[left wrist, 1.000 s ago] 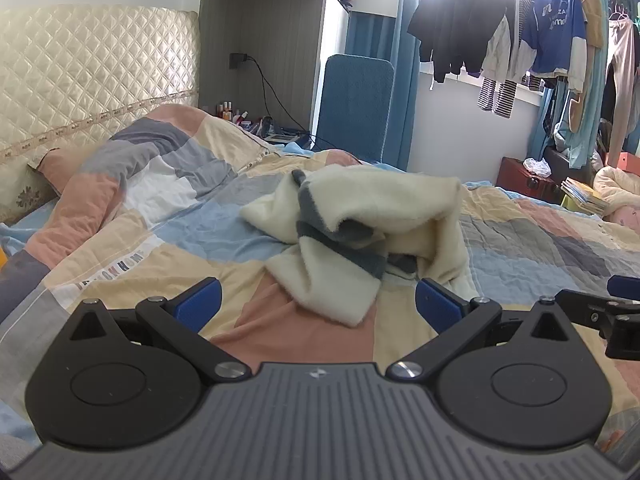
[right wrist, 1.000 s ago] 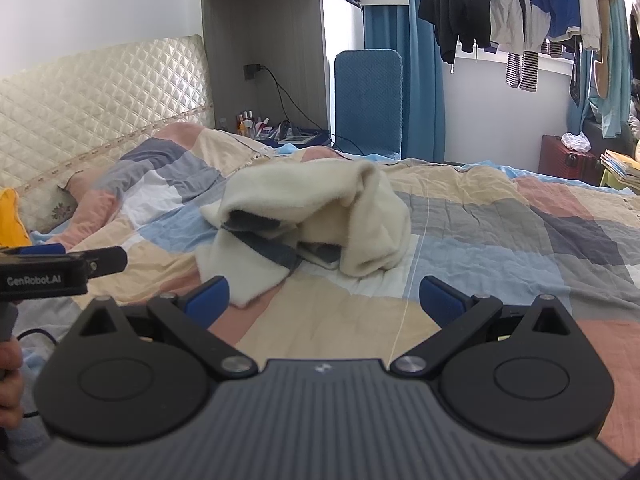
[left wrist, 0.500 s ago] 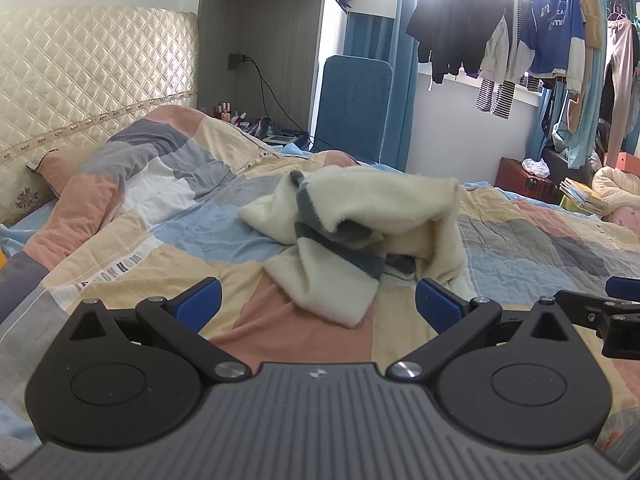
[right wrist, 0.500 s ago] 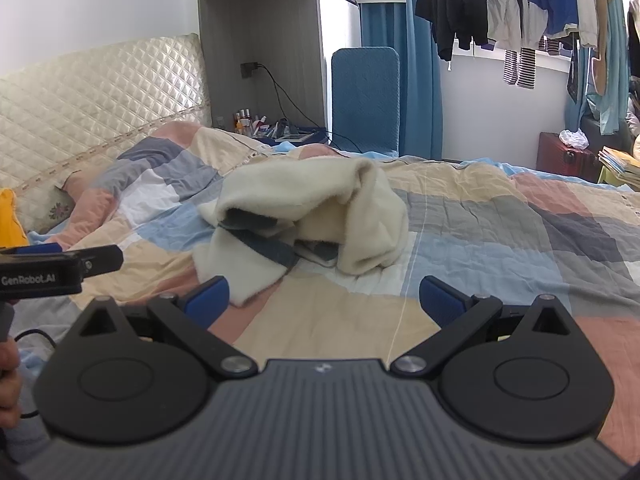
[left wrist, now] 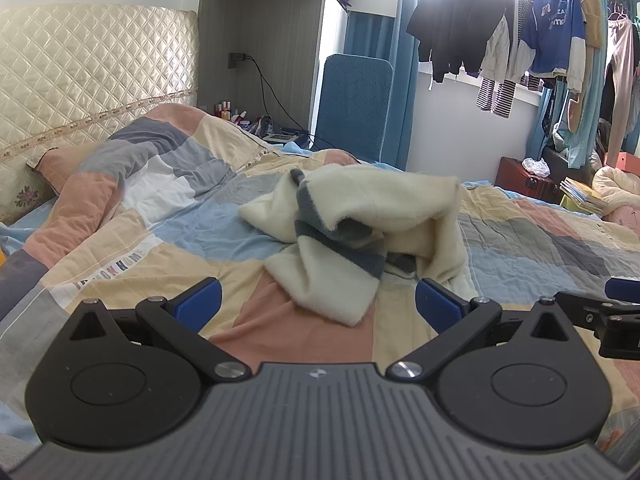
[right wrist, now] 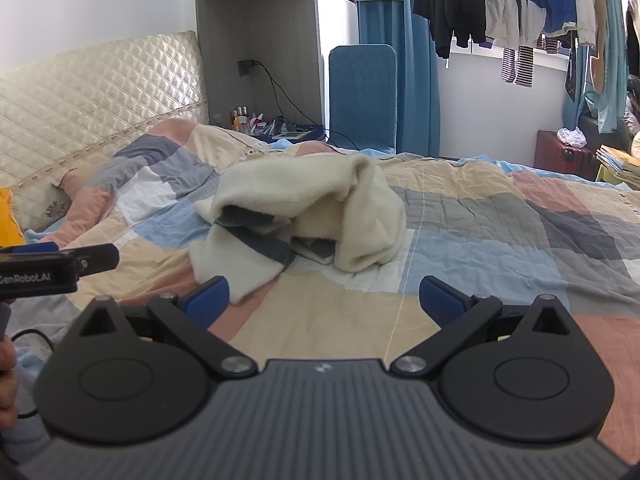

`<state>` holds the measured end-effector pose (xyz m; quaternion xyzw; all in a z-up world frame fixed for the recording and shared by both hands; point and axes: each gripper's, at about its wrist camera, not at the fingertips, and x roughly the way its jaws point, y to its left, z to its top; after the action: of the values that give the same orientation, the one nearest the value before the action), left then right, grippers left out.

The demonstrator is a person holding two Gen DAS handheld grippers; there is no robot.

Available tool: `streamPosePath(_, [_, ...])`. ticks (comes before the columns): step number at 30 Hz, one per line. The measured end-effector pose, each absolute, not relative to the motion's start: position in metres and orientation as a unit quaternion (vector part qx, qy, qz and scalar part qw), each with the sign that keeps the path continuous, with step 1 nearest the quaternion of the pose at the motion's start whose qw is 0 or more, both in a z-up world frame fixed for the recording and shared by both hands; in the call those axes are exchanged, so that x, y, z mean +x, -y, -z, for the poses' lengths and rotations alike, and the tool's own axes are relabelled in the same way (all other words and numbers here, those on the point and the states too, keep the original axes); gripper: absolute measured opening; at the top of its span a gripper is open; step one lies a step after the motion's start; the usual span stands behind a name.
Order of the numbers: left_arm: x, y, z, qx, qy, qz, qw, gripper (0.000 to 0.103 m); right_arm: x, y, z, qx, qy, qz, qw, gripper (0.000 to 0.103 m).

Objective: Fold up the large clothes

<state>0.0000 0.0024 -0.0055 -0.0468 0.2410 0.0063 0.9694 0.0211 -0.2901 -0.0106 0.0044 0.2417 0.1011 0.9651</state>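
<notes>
Cream fleece, thick and nappy, with grey-blue bands: the garment (left wrist: 360,232) lies crumpled in a loose heap on the quilt (left wrist: 168,248), mid-bed. From the left wrist view, one flap hangs toward the camera with a blunt squared end, a grey stripe crossing it on the slant. Upper fold arches over a dark hollow. Quilt is thin, wrinkled cotton in big checks of peach, sand, pale blue, grey and white, with printed lettering on one white strip. Left gripper (left wrist: 318,306) hovers short of the garment, jaws wide, nothing between the blue pads (left wrist: 198,304). Black linkage arms, ribbed grey housing below. Right gripper's tip (left wrist: 612,312) shows at the right edge, clear of the cloth. Behind: quilted cream headboard (left wrist: 92,76), diamond-stitched and glossy; blue textured chair (left wrist: 356,104); hung clothes (left wrist: 500,36) against a bright window.

Right wrist view: garment (right wrist: 304,216) sits ahead and slightly left, rounded hump on the right side, flat flap spilling toward the left pad (right wrist: 208,300), whose tip overlaps the flap's edge in this view; touching or not, I cannot tell. Right gripper (right wrist: 324,300) has jaws spread wide, empty, held over sand-coloured quilt (right wrist: 500,232). A pale seam runs straight down the quilt near the right pad. Left gripper (right wrist: 52,268) pokes in from the left edge, a black bar with white lettering, jaws unreadable here. A bit of a hand (right wrist: 7,384) shows at the lower left. Yellow cloth (right wrist: 10,216) by the headboard (right wrist: 100,92).
</notes>
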Motion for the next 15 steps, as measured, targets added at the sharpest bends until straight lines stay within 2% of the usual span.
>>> streamPosePath(15, [-0.0004,-0.0036,0.0032,-0.047,-0.242,-0.004,0.969,0.103,0.0224,0.2925,0.0095,0.013,-0.245,-0.088,0.965,0.103])
